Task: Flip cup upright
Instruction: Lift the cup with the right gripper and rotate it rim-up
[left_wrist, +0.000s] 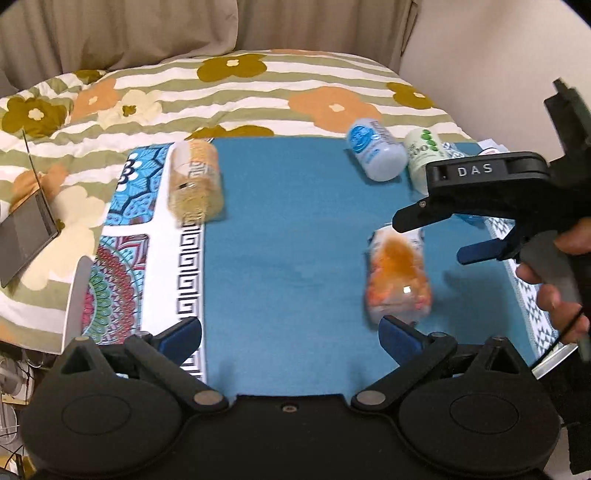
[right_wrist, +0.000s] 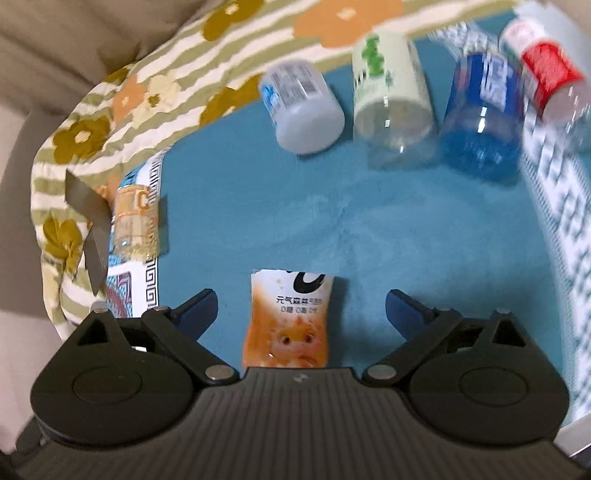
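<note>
1. The orange cup (right_wrist: 289, 321) lies on its side on the teal mat (right_wrist: 369, 229), right in front of the right tool (right_wrist: 301, 306), lined up with the gap between its blue-padded fingers (right_wrist: 199, 308).
2. That right tool is spread wide and grips nothing; neither finger touches the cup.
3. From the left wrist view the same orange cup (left_wrist: 399, 275) sits just beyond the left tool's right finger, with the right tool (left_wrist: 436, 236) above its far end.
4. The left tool (left_wrist: 290, 334) is also spread wide, holding nothing, over bare mat.
5. Off at the mat's left edge a yellow-patterned cup (left_wrist: 195, 181) lies on its side, partly on the patterned cloth (left_wrist: 122, 236).
6. Along the far edge a row of cups lies tipped over: a pale blue one (right_wrist: 301, 110), a white-and-green one (right_wrist: 391, 92), a deep blue one (right_wrist: 482, 122), and a red-labelled one (right_wrist: 550, 77). They are well apart from the orange cup.
7. A floral quilt (left_wrist: 258, 88) lies behind the mat.
8. A dark laptop (left_wrist: 26, 236) rests on the quilt at the left.
</note>
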